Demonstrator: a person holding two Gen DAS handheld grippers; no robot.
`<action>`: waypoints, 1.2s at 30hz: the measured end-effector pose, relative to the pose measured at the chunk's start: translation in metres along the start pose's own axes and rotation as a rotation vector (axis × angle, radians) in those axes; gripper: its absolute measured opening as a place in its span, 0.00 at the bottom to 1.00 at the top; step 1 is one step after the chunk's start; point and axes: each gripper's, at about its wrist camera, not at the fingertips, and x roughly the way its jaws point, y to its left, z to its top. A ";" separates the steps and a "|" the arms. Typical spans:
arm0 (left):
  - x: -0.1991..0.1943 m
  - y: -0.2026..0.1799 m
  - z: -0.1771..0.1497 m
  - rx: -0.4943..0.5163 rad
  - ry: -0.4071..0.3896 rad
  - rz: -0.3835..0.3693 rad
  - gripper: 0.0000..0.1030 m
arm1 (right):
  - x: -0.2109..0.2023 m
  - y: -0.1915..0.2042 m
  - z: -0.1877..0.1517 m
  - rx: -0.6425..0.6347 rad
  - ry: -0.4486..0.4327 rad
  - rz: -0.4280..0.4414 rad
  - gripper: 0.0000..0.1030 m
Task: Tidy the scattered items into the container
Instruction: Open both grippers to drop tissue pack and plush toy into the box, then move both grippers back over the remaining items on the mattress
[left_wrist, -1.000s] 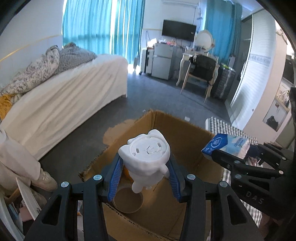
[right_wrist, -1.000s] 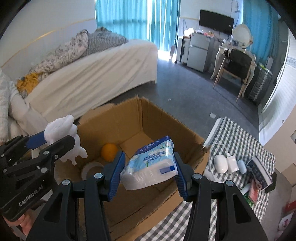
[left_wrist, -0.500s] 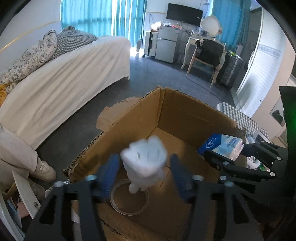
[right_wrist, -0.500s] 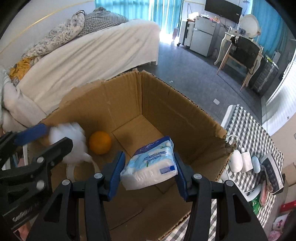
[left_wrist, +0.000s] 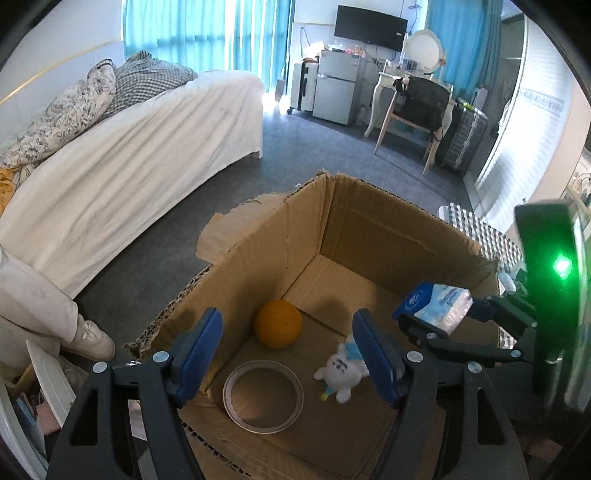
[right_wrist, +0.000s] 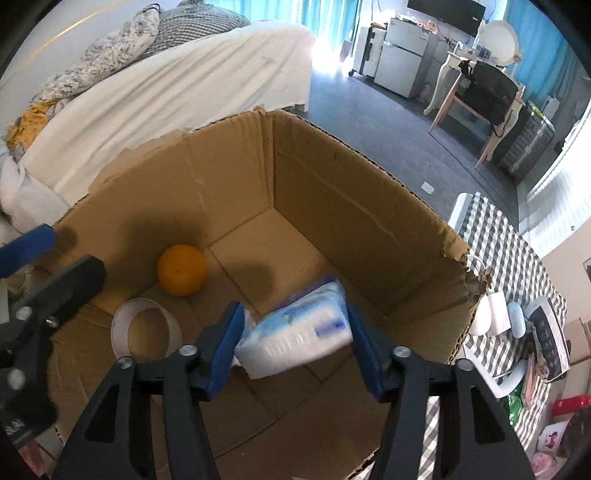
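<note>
An open cardboard box (left_wrist: 388, 236) (right_wrist: 332, 177) holds an orange (left_wrist: 277, 324) (right_wrist: 181, 270), a tape roll (left_wrist: 263, 396) (right_wrist: 146, 332) and a white plush toy (left_wrist: 341, 373) lying on its floor. My left gripper (left_wrist: 286, 354) is open and empty above the box. My right gripper (right_wrist: 295, 347) hangs over the box with a blue and white tissue pack (right_wrist: 295, 338) between its jaws; the pack is blurred and tilted, and the jaws stand a little wider than it. The pack and the right gripper also show in the left wrist view (left_wrist: 436, 306).
A white bed (left_wrist: 122, 155) stands to the left of the box. A checked tablecloth (right_wrist: 506, 258) with small items lies to the right. A chair (left_wrist: 417, 107) and a fridge (left_wrist: 336, 88) stand at the back across grey floor.
My left gripper opened and the plush toy dropped onto the box floor. My right gripper moved lower over the box and its jaws widened; the tissue pack now looks blurred.
</note>
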 end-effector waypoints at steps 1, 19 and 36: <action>-0.001 0.000 0.000 0.000 -0.003 0.000 0.74 | -0.001 -0.001 0.000 0.001 -0.002 -0.002 0.62; -0.075 -0.068 0.017 0.089 -0.147 -0.048 0.92 | -0.102 -0.077 -0.032 0.157 -0.198 -0.097 1.00; -0.079 -0.286 -0.012 0.356 -0.149 -0.221 1.00 | -0.172 -0.289 -0.186 0.528 -0.194 -0.339 1.00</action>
